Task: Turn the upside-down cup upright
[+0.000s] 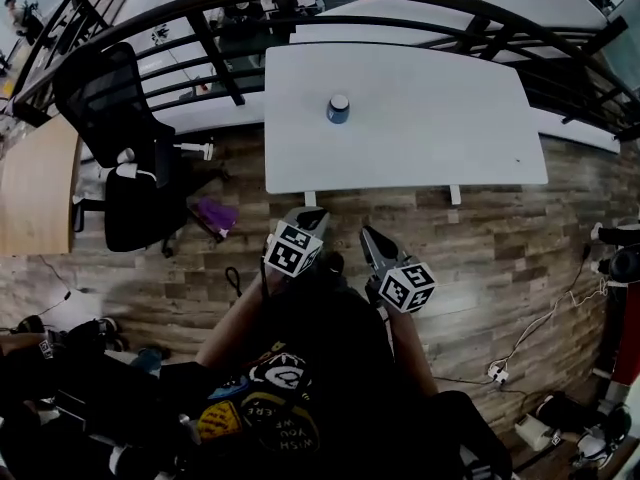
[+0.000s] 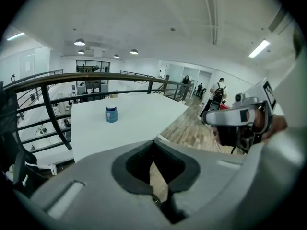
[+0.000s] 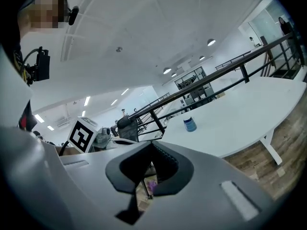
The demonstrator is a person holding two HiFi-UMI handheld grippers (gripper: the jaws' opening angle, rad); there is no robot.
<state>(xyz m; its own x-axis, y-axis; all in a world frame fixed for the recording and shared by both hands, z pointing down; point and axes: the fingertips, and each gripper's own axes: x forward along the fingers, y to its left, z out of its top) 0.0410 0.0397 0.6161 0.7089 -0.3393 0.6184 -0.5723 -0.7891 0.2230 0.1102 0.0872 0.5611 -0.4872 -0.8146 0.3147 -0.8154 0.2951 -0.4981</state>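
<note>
1. The cup (image 1: 339, 108) stands alone on the white tabletop (image 1: 440, 138), toward its far middle, pale end up. That end is presumably its base, so it is not yet turned upright.
2. The left tongs (image 1: 311, 215) and right tongs (image 1: 368, 235) hang over the wooden floor (image 1: 500, 238), short of the tabletop's near edge and well apart from the cup.
3. Both are pressed together with nothing between them, likely because no grasp is near yet.
4. Both point toward the cup, which suits an approach.
</note>
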